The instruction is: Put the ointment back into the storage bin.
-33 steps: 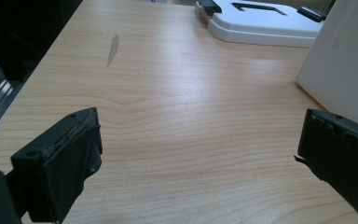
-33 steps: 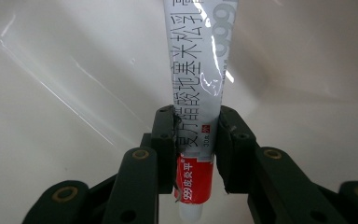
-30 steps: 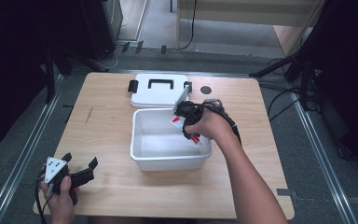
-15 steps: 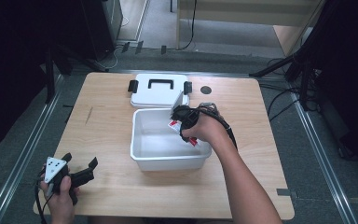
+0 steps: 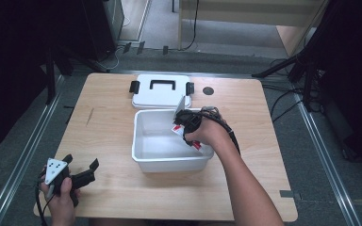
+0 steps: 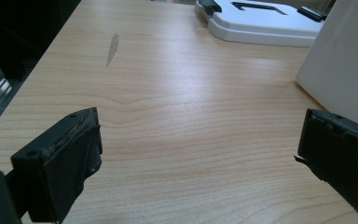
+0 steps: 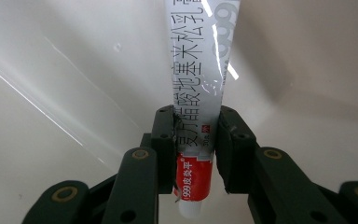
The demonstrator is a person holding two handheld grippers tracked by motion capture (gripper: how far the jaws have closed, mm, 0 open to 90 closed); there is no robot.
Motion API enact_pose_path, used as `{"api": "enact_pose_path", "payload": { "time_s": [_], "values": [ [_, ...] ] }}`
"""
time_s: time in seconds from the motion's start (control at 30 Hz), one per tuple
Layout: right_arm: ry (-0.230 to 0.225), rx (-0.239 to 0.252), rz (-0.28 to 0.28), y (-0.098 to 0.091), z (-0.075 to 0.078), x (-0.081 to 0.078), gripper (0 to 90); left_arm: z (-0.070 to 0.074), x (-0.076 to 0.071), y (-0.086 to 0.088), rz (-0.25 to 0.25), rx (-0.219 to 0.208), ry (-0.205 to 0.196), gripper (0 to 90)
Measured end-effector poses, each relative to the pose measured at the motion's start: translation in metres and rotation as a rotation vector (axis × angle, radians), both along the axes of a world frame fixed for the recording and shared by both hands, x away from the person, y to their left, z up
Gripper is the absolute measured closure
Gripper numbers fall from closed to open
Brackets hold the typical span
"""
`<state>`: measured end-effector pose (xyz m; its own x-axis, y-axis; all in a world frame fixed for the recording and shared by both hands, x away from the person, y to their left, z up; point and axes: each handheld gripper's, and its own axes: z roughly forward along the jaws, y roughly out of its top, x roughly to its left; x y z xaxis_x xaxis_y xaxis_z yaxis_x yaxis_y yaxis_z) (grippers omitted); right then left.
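Note:
My right gripper reaches into the white plastic bin at the table's middle, over its right half. In the right gripper view, my right gripper is shut on a white and red ointment tube printed with black characters; the pads clamp it near its red end. The tube shows as a bit of white and red beside the hand. My left gripper rests near the table's front left corner, held by a hand, its jaws wide apart. Bare wood lies between the jaws of my left gripper.
The bin's white lid with a black handle and black clips lies flat behind the bin. A small dark round mark sits right of the lid. The wooden table has a grey smudge on its left part. Dark equipment surrounds the table.
The right hand with the tube has shifted slightly left and lower into the bin. The left gripper has kept still.

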<state>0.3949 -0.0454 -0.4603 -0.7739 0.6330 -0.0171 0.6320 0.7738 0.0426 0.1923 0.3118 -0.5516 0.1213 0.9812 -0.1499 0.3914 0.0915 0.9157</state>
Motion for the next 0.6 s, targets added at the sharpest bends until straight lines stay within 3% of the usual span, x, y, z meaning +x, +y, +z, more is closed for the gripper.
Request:
{"api": "enact_pose_path", "payload": {
  "time_s": [0.33, 0.43, 0.6],
  "values": [
    [-0.021, -0.003, 0.048, -0.0001, -0.0037, -0.0024, 70.8, 0.0, -0.0002, 0.0, -0.003, -0.002, 0.005, 0.1],
    [-0.02, 0.015, 0.036, -0.0008, -0.0018, -0.0023, 69.7, 0.0, -0.0002, 0.0, -0.003, -0.002, 0.006, 0.1],
    [-0.005, 0.063, 0.028, -0.0013, 0.0014, -0.0047, 57.4, 0.0, -0.0001, 0.0, -0.003, -0.002, 0.005, 0.1]
  ]
}}
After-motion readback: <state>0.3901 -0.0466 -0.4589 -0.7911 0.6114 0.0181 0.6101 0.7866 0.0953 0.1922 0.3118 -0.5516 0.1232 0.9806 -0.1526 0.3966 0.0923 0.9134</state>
